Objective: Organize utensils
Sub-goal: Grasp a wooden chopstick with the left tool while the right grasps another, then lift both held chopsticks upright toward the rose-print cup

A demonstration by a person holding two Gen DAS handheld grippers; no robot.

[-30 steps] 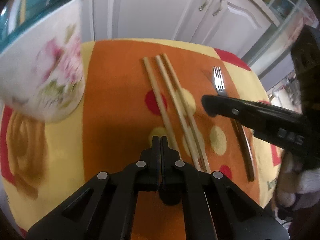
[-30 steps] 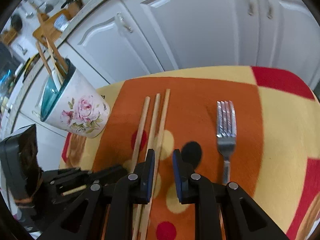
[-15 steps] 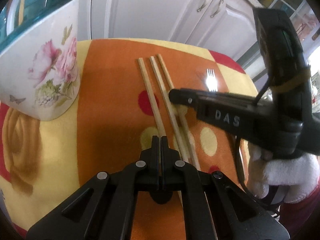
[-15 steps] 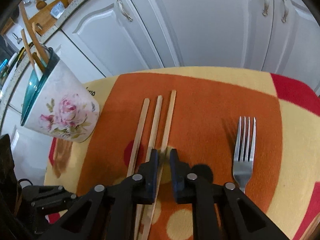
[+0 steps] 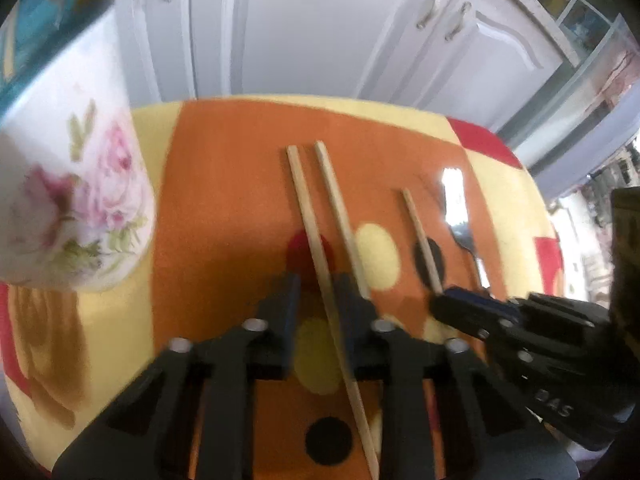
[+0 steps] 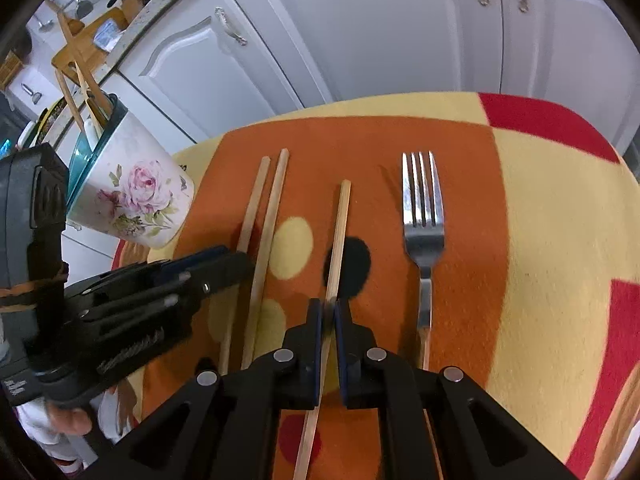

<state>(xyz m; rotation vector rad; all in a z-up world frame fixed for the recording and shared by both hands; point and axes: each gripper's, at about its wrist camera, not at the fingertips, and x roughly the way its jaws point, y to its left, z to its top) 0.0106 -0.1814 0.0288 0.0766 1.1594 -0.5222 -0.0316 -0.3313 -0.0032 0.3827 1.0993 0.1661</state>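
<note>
The right claw (image 6: 328, 312) pinches one chopstick (image 6: 338, 240) just left of the fork (image 6: 423, 216). The left claw (image 5: 318, 292), just opening, straddles another chopstick (image 5: 310, 224) without gripping it, on the table (image 6: 560, 220).
</note>
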